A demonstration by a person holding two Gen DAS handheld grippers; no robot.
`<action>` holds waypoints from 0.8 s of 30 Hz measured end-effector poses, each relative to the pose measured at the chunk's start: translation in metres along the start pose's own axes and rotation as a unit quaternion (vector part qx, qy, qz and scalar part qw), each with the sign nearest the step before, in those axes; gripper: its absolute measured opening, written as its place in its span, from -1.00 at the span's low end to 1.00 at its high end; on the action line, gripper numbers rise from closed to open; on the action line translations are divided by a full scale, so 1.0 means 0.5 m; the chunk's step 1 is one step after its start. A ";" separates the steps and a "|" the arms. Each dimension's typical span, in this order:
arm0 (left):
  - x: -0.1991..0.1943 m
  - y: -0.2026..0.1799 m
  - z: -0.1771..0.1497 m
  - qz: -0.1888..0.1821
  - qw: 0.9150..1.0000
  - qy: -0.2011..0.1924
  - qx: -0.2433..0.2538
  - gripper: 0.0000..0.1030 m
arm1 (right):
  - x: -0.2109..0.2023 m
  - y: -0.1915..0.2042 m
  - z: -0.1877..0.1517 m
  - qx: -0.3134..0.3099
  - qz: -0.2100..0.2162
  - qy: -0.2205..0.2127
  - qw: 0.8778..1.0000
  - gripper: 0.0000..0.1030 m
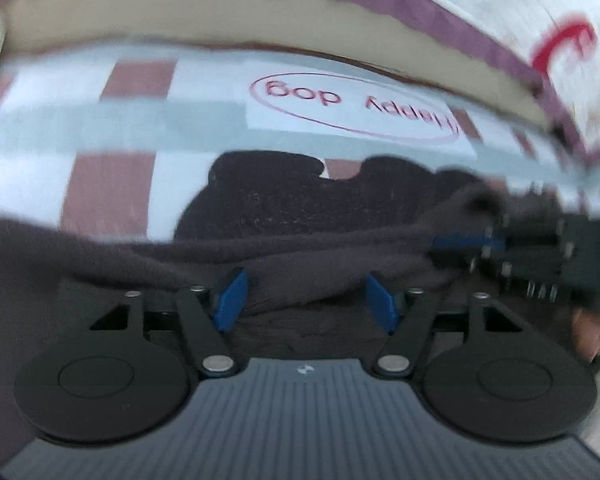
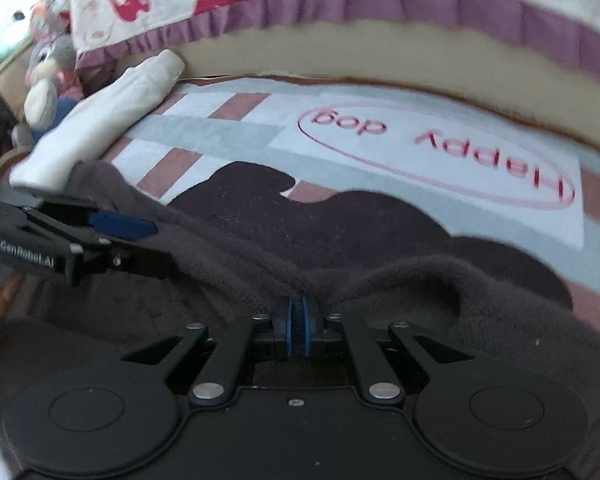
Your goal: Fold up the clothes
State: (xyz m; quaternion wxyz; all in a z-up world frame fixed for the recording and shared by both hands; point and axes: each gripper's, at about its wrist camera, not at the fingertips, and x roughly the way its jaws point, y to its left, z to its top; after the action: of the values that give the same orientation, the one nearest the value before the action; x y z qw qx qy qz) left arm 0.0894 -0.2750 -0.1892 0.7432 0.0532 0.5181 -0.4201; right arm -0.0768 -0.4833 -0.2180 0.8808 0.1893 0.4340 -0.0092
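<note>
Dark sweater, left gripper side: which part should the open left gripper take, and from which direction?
The raised top edge of the dark sweater, the ridge lying between the left gripper's spread fingers. Come straight forward along the fingers and close across it: the edge runs crosswise, held taut by the right gripper, which is already pinching the same hem.

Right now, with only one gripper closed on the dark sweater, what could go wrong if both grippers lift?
1. The left gripper is open, with sweater fabric between its fingers, so that side may slip and sag.
2. The right gripper pinches only a thin edge, which may pull free.
3. The folded white cloth lies close and could be dragged.
</note>
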 end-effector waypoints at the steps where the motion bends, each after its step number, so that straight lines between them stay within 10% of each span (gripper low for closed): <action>1: 0.002 0.010 0.006 -0.007 0.999 0.003 -0.032 0.39 | 0.000 -0.008 0.003 0.016 0.009 0.004 1.000 -0.75; 6: 0.035 0.019 0.038 0.011 0.995 0.009 -0.094 0.47 | 0.011 -0.008 0.004 0.030 0.014 0.003 0.999 -0.65; 9: 0.049 -0.028 0.014 0.051 0.999 -0.001 -0.018 0.81 | 0.014 0.022 0.001 -0.012 0.004 -0.002 1.000 -0.21; 14: 0.071 -0.103 -0.026 0.116 0.987 -0.018 0.107 0.68 | 0.023 0.083 -0.019 -0.119 -0.055 -0.022 0.991 0.04; 17: 0.057 -0.096 -0.026 0.116 0.985 -0.034 0.120 -0.09 | 0.019 0.056 -0.007 -0.063 -0.027 -0.028 0.997 0.09; 18: 0.053 -0.096 -0.025 0.117 0.984 -0.038 0.127 -0.62 | 0.017 0.045 -0.001 -0.042 -0.014 -0.029 0.999 0.09; 24: 0.065 -0.102 -0.012 0.128 0.976 -0.048 0.172 -0.84 | -0.016 -0.013 0.007 0.055 -0.020 -0.031 0.998 0.03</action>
State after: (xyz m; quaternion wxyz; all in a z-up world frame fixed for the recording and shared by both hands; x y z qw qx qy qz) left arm 0.0539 -0.3233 -0.2001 0.7943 0.2259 0.3910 -0.4064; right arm -0.0806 -0.4918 -0.2120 0.8819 0.2282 0.4087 -0.0564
